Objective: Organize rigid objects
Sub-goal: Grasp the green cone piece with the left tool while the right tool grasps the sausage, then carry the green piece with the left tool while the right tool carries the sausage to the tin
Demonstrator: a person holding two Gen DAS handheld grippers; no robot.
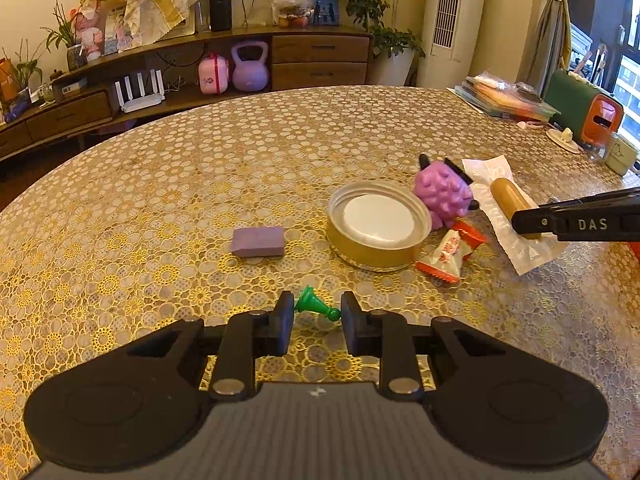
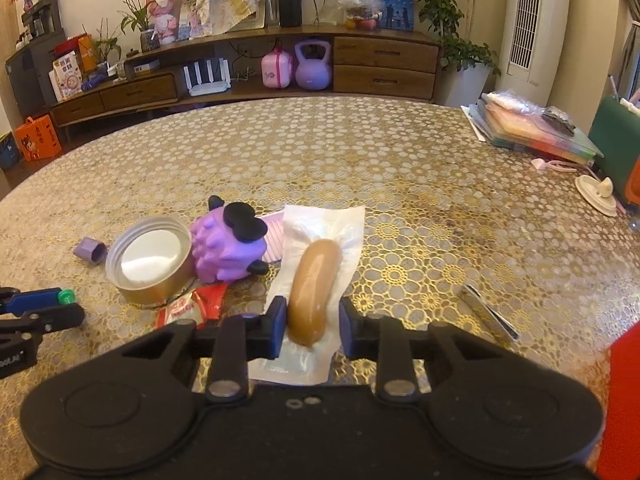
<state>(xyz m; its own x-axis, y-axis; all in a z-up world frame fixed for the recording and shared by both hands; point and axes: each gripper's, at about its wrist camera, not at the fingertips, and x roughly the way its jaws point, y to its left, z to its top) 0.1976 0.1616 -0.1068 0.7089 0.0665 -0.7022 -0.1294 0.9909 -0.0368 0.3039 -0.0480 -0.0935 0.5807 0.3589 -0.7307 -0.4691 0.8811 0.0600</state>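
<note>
Your left tongs (image 1: 317,312) pinch a small green pawn (image 1: 316,307), flared base to knob, lying sideways just in front of the gold lid (image 1: 378,226). Your right tongs (image 2: 313,322) close narrowly around a tan sausage (image 2: 314,286) in a clear wrapper, right of that lid.

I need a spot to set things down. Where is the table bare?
Bare cloth lies left of and beyond the purple block, and right of the sausage pack. It is crowded around the tin lid, purple toy and candy.
</note>
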